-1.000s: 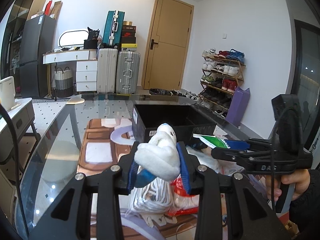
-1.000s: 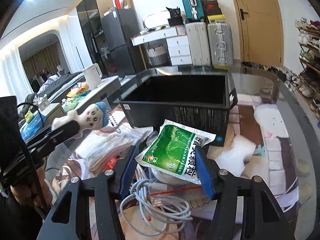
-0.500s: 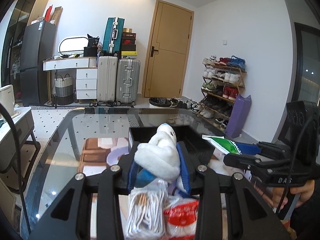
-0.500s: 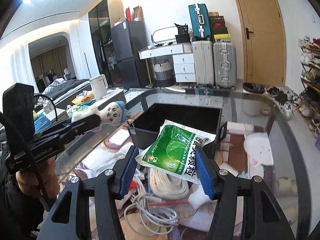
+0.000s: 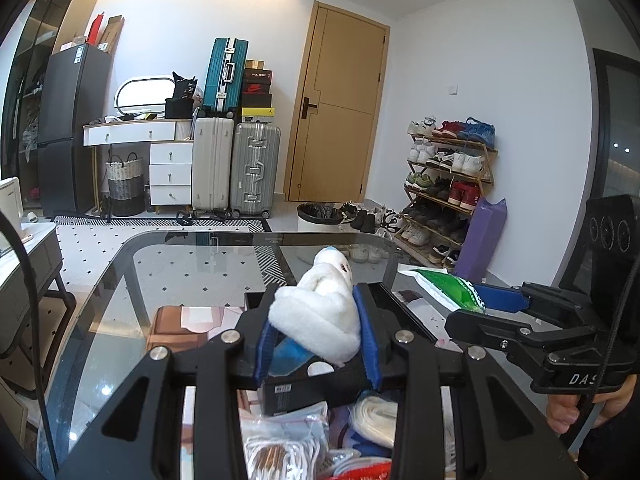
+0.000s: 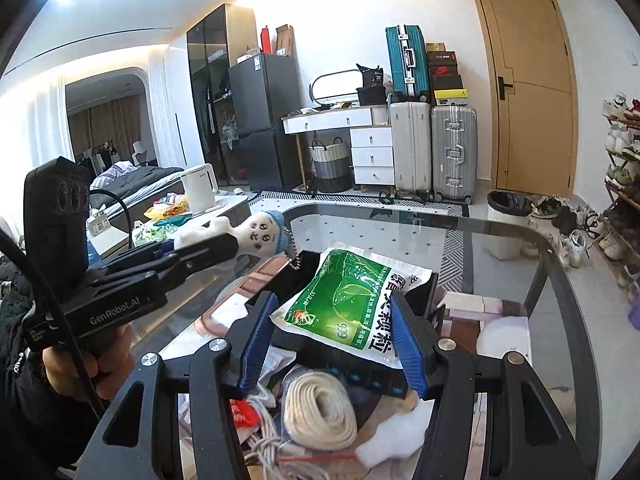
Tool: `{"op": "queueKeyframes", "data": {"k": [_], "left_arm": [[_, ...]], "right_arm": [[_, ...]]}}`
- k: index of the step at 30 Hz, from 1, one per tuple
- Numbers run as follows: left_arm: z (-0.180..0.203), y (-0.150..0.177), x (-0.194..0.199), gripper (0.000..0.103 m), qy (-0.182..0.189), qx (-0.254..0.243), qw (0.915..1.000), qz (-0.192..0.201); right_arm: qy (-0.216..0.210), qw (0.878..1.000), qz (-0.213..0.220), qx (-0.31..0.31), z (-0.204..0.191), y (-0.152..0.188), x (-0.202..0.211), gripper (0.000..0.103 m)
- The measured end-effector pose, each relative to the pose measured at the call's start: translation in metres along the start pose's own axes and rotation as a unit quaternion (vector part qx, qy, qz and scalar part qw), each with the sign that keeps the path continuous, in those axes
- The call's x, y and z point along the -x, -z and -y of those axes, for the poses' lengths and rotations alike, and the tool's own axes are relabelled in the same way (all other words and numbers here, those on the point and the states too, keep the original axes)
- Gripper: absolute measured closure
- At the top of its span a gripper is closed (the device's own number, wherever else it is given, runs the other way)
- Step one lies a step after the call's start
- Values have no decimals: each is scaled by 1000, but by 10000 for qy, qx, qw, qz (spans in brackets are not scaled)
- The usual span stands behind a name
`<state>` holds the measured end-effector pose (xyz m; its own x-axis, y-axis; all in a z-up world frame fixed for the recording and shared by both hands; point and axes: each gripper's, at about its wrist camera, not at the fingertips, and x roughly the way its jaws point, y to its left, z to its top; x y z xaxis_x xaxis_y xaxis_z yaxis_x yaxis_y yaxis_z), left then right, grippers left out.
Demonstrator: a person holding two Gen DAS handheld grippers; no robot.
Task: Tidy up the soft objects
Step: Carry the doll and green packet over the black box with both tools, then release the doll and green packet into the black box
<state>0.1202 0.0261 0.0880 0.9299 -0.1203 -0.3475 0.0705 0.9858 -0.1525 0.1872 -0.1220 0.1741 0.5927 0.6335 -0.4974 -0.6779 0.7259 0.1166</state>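
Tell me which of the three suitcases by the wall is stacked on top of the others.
The teal suitcase. It stands upright on top of the white suitcase, while the white one and the silver suitcase beside it sit on the floor.

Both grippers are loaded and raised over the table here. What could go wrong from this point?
1. The green packet is pinched only at its sides by the right gripper and juts forward; it may slip or twist out.
2. The plush doll bulges above the left gripper, so it could squeeze free.
3. The two grippers sit close above the black bin; releasing both together risks a collision or a miss.
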Motion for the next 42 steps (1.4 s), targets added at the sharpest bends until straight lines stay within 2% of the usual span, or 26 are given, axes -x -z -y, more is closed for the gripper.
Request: {"op": "queueKeyframes", "data": {"k": [12,20,42], "left_arm": [[1,-8,-27,68,-141,94,9997,-184],[4,-8,-32,68,-211,0,9995,-216],[2,10,-86,67,-204,14,9966,-799]], "right_arm": [[-105,9994,142,-299,36,-26,-16,46],[-117,9999,12,-52,53,-39,-27,46],[-371,9972,-648,5,46,-10,-96,46]]}}
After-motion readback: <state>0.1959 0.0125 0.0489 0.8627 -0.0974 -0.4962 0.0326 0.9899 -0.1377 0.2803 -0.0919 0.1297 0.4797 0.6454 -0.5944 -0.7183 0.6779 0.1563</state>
